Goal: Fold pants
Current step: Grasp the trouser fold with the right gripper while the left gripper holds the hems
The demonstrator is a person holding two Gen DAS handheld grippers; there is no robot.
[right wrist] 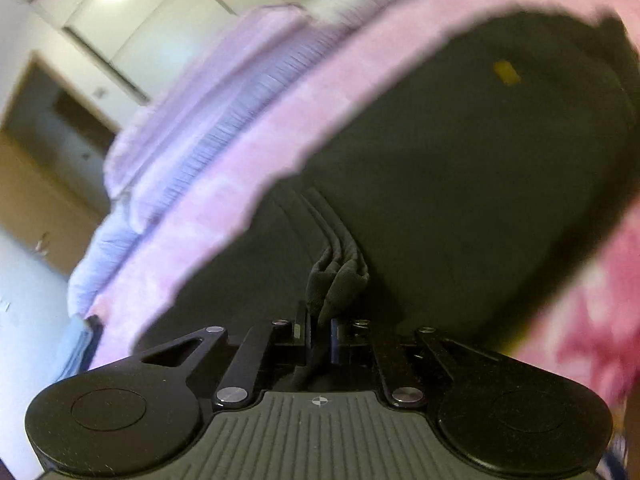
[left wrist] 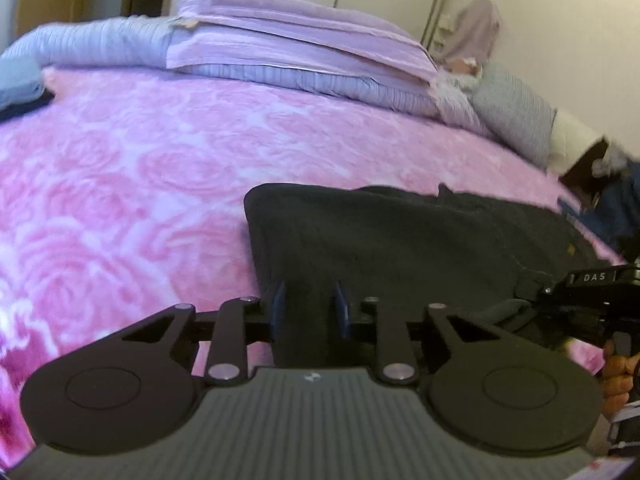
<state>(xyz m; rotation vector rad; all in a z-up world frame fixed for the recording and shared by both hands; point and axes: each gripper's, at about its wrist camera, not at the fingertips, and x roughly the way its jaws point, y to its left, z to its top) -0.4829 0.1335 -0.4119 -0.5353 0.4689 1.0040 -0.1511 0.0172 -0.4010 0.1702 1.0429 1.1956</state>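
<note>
Here the bed (left wrist: 140,152) is taking up most of the left wrist view, lying under a pink rose-patterned blanket (left wrist: 120,200), with a stack of folded lilac bedding (left wrist: 280,40) and a grey striped pillow (left wrist: 512,112) resting along its far side. The right wrist view is showing the same blanket only as a blurred pink band, tilted steeply, with a pale wall and a wooden door frame (right wrist: 48,120) behind it.

The black pants (left wrist: 400,232) are lying folded on the blanket at the near right part of the bed. The right wrist view is filling up with their dark cloth and is picking out a small yellow tag (right wrist: 506,73) on them, seen from the left side only as a faint speck.

The left tongs (left wrist: 309,304) are gripping a thick fold at the near edge of the pants, their blue pads pressing on the cloth from both sides. The right tongs (right wrist: 319,334) are squeezed nearly together, pinching a bunched stack of fabric layers; only this view is showing those layers as separate ridges. Only the left view is showing the right tool's black body from outside, at the far right edge, with the person's hand (left wrist: 618,376) wrapping its handle.
</note>
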